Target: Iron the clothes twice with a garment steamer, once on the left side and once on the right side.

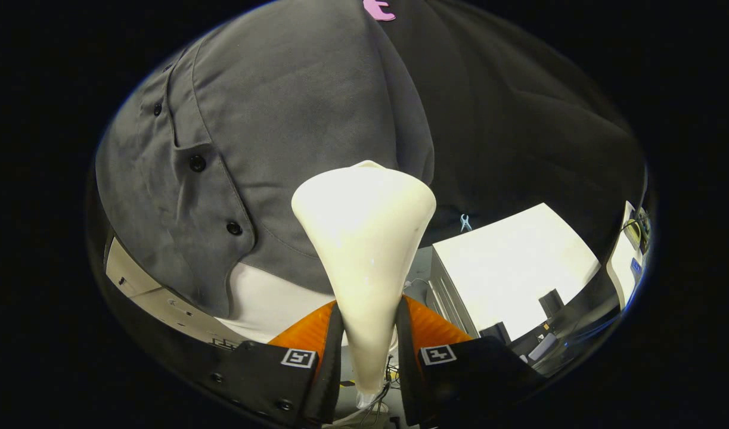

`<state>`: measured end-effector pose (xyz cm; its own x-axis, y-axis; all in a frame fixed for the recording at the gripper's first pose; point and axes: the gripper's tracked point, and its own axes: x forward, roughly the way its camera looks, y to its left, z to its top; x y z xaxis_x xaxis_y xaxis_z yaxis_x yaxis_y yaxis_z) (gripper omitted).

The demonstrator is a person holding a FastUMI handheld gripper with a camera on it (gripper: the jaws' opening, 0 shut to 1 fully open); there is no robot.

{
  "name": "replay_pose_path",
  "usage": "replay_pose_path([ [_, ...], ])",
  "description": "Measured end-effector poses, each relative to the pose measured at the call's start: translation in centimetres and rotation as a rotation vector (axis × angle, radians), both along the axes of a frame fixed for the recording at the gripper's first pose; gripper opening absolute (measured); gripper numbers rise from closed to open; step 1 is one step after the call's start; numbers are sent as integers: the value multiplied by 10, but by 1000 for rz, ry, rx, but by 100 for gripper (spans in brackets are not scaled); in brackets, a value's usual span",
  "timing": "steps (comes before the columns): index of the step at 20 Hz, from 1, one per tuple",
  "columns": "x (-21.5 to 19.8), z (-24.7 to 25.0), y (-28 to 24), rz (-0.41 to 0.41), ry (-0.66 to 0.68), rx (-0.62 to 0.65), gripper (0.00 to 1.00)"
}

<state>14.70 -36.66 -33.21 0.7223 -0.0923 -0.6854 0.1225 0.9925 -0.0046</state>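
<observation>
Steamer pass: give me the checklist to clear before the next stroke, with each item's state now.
1. Grip: claw shut on the steamer, both fingers pressing its handle: ok.
2. Head aim: the steamer's wide head points at the grey shirt: ok.
3. Head touching the fabric: cannot tell.
4. Buttons: the button strip lies off to one side of the head, not under it: ok.
5. Steam coming out: cannot tell.
6. Cord: wires trail below the handle; snagging cannot tell.
</observation>
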Motion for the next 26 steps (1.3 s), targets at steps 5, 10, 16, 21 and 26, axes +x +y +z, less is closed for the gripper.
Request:
replay_pose_path([
  [5, -8, 11, 1, -51, -21, 1, 50],
  [10, -20, 38, 22, -81, -67, -11, 50],
  [16, -40, 83, 71, -99, -150, -27, 50],
  [21, -62, 122, 126, -95, -236, -39, 50],
  [26, -86, 168, 196, -73, -320, -56, 50],
])
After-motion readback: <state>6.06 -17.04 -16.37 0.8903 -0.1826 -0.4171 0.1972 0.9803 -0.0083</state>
